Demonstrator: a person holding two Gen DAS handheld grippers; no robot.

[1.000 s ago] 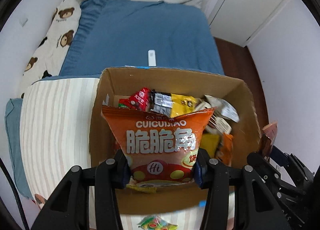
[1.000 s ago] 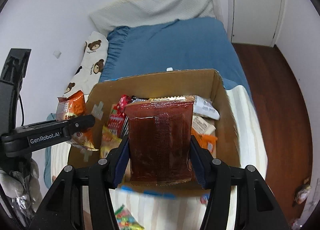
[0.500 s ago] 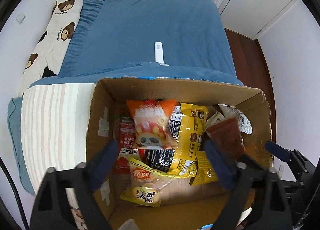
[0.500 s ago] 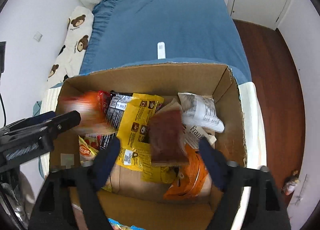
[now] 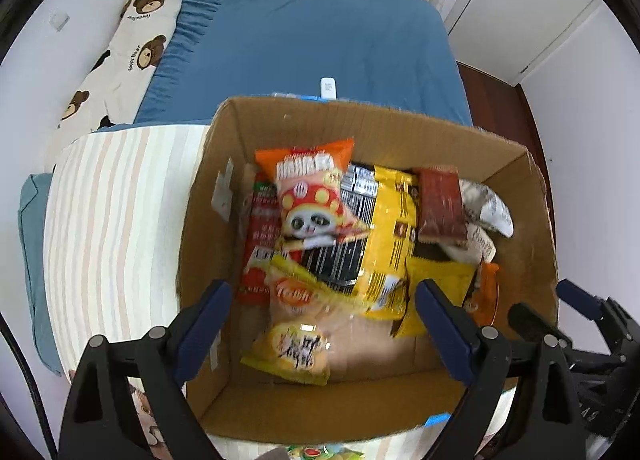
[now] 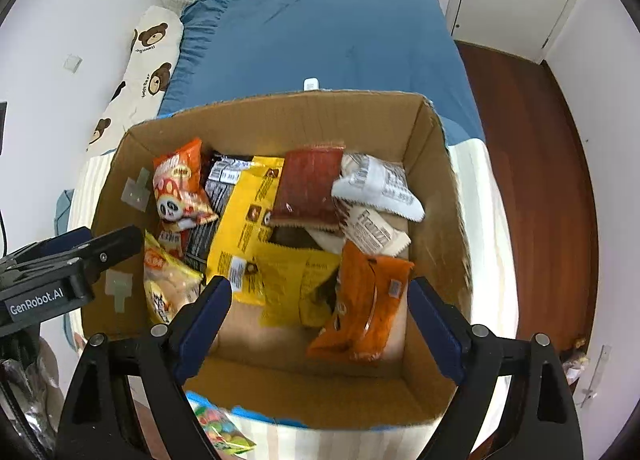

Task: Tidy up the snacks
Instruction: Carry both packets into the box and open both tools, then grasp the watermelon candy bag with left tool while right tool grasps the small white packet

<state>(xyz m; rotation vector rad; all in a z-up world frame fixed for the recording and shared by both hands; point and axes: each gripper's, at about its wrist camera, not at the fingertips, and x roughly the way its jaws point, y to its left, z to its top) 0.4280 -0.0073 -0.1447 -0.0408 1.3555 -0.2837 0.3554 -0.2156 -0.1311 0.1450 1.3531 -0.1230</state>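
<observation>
An open cardboard box [image 5: 204,220] [image 6: 436,180] holds several snack packets. The orange panda bag [image 5: 308,196] [image 6: 180,184] lies at its left on a yellow bag [image 5: 388,228] [image 6: 248,212]. A brown-red packet [image 5: 440,208] [image 6: 308,188] lies toward the back, beside white packets [image 6: 376,184]. An orange packet [image 6: 364,312] rests at the front right. My left gripper [image 5: 320,292] hangs open over the box's near side, nothing between its fingers. My right gripper [image 6: 318,288] hovers over the near right part; its jaws are opening and hold nothing.
The box stands on a striped cloth [image 5: 112,220] on a bed with a blue cover [image 5: 304,44]. A bear-print pillow [image 5: 128,44] lies at the left, a small white remote [image 5: 328,86] behind the box. A colourful packet [image 6: 220,428] lies outside the box's near edge.
Both grippers let go: the orange bag and the brown-red packet dropped from between the fingers into the box. Both now stand wide apart and look more steeply down.
</observation>
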